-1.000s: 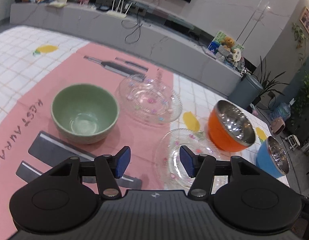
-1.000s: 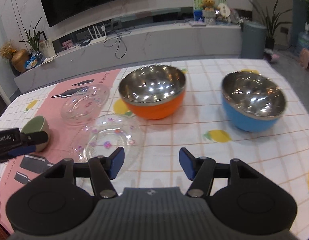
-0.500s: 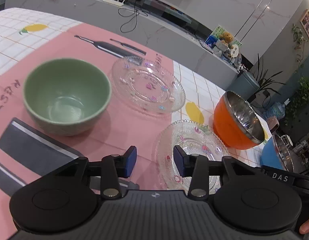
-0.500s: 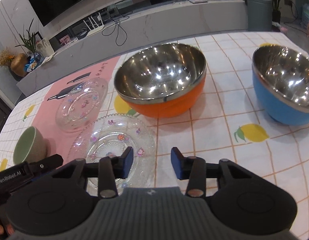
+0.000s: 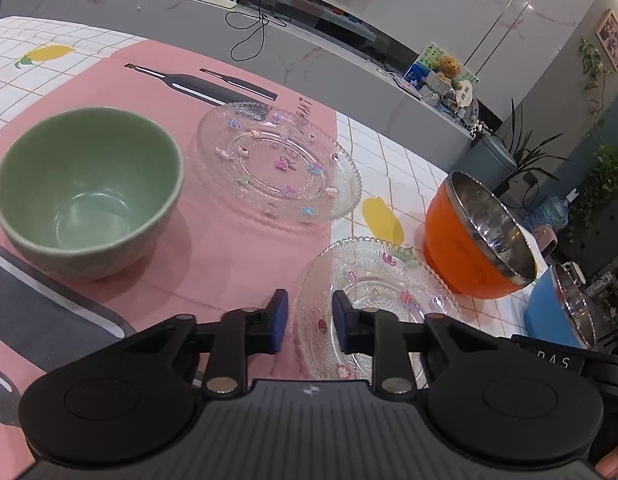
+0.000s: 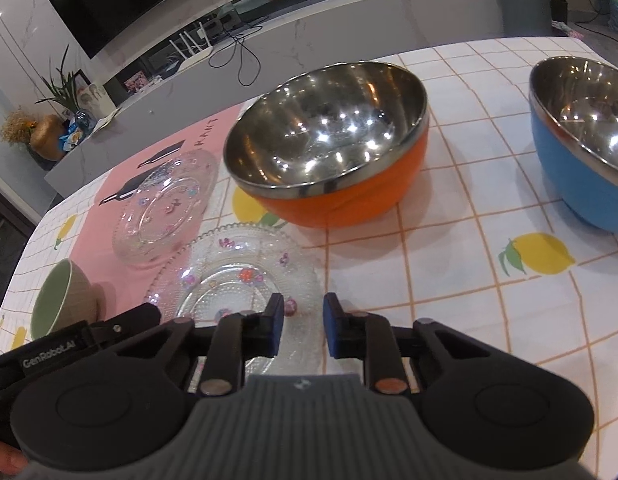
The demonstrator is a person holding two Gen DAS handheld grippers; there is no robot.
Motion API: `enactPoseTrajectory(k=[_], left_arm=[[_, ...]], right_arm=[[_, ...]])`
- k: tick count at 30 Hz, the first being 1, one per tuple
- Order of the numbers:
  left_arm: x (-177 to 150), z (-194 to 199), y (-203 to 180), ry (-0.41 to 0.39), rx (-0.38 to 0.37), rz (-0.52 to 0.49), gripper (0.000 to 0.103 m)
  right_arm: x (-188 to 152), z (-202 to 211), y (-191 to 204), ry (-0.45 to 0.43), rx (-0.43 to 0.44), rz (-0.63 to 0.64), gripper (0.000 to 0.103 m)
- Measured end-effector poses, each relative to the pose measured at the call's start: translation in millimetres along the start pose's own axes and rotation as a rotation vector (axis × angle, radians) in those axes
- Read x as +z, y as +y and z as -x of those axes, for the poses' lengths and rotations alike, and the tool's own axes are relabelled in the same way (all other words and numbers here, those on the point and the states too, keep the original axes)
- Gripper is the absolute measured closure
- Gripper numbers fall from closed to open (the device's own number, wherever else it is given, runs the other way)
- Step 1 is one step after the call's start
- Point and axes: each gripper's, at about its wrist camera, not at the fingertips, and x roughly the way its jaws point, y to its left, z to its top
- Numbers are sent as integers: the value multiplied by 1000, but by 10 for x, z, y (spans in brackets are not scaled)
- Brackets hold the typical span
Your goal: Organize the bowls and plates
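Observation:
A clear glass plate with coloured flowers (image 5: 383, 280) (image 6: 237, 272) lies nearest me on the checked tablecloth. My left gripper (image 5: 309, 320) straddles its left rim, jaws closing, and a gap still shows at each pad. My right gripper (image 6: 303, 322) straddles the plate's right rim in the same way, jaws also closing. A second glass plate (image 5: 277, 164) (image 6: 165, 208) sits farther back on the pink mat. A green bowl (image 5: 85, 192) (image 6: 61, 304) stands at the left. An orange steel-lined bowl (image 5: 477, 240) (image 6: 329, 152) and a blue one (image 5: 561, 308) (image 6: 581, 152) stand to the right.
The pink mat (image 5: 213, 256) covers the left part of the table. A grey counter (image 5: 309, 52) with a router and cables runs behind the table. Open tablecloth (image 6: 449, 288) lies in front of the orange and blue bowls. A finger shows at each view's lower corner.
Both grippers have dropped lower and closer to the near glass plate. Their jaws have narrowed from wide apart to a small gap around the plate's rim.

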Motion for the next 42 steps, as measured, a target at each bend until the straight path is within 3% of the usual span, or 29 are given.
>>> enactPoseTrajectory(k=[4, 8, 25, 42], left_arm=[[-5, -8, -1, 2, -5, 8, 88], [3, -9, -1, 6, -2, 8, 89], [-75, 176, 31, 18, -1, 41, 89], [-118, 671, -78, -30, -26, 60, 89]], right_arm=[[-16, -2, 22, -8, -7, 22, 83], [-17, -3, 11, -11, -16, 18, 89], [-76, 130, -36, 23, 18, -24, 93], [-164, 630, 84, -41, 55, -9, 94]])
